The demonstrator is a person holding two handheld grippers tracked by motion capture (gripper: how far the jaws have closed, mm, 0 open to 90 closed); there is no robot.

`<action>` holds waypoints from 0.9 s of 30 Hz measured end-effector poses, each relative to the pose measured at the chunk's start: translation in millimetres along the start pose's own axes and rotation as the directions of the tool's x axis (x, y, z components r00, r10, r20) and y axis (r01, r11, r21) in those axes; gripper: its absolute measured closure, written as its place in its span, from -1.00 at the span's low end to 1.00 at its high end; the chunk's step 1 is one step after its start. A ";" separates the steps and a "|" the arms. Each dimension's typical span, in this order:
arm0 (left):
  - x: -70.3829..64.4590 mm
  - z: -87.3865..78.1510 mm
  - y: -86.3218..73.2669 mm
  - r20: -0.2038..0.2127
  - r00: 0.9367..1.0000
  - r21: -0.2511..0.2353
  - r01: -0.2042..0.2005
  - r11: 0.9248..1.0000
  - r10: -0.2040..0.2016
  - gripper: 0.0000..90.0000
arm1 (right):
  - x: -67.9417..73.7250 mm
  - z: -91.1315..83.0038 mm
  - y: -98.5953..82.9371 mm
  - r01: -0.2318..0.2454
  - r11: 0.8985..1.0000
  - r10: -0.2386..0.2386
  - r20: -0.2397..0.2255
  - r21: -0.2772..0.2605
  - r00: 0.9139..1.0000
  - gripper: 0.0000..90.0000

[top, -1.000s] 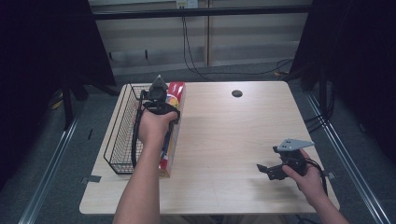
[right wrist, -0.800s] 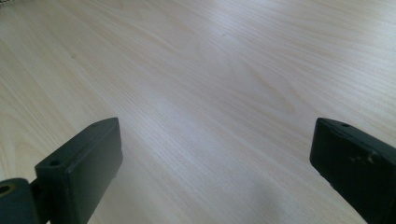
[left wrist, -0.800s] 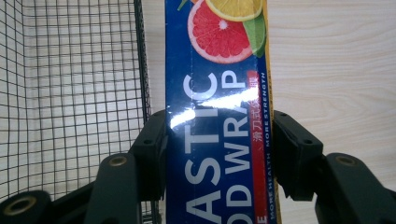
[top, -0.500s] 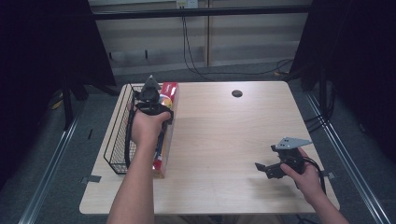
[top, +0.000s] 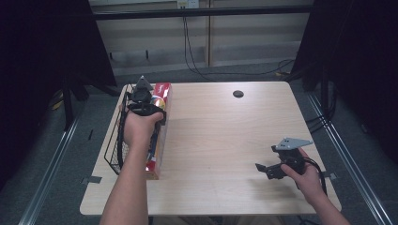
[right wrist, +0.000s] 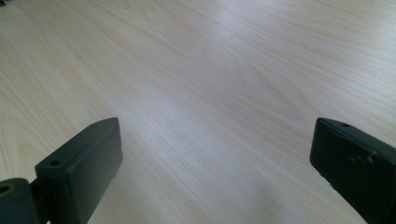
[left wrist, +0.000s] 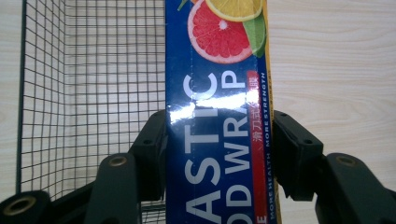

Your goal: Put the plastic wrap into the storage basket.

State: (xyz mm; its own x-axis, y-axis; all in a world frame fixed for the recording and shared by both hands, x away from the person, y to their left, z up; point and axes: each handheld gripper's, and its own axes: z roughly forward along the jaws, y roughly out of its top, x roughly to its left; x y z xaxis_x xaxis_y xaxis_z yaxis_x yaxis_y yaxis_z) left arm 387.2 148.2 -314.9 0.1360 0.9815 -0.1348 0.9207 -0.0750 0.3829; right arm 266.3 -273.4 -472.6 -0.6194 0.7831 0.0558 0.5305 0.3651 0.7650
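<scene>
A long blue and red plastic food wrap box (top: 158,140) (left wrist: 215,84) runs lengthwise along the right side of a black wire basket (top: 115,145) (left wrist: 88,70) at the table's left. My left gripper (top: 143,101) (left wrist: 219,154) is over the box's far half, with one jaw pressed against each long side. My right gripper (top: 268,171) (right wrist: 215,163) hovers low over bare wood near the front right of the table. It is open, with nothing between its jaws.
The light wooden table (top: 225,136) has a small black round cap (top: 238,93) near its far edge. Cables hang from the wall behind. Dark floor and metal rails surround the table on both sides.
My left gripper and the box in it have shifted left, toward the basket. The right gripper has barely moved.
</scene>
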 end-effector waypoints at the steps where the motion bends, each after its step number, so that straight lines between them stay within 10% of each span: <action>1: 0.5 0.1 -0.2 0.000 1.000 -0.003 0.006 1.000 -0.006 0.00 | 0.4 0.0 0.1 -0.002 1.000 0.002 0.000 0.000 1.000 -0.95; 27: 31.0 6.3 -2.7 -0.018 0.999 0.006 0.048 0.999 -0.048 0.00 | 1.5 0.1 -0.6 0.002 1.000 -0.002 0.001 0.003 1.000 -0.95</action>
State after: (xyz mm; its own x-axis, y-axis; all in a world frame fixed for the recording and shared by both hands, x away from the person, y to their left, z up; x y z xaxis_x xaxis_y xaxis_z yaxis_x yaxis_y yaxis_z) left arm 391.3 177.7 -325.9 0.0848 0.9870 -0.1363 0.9284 -0.0286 0.3705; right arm 265.1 -272.4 -473.0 -0.6199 0.7829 0.0539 0.5311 0.3680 0.7632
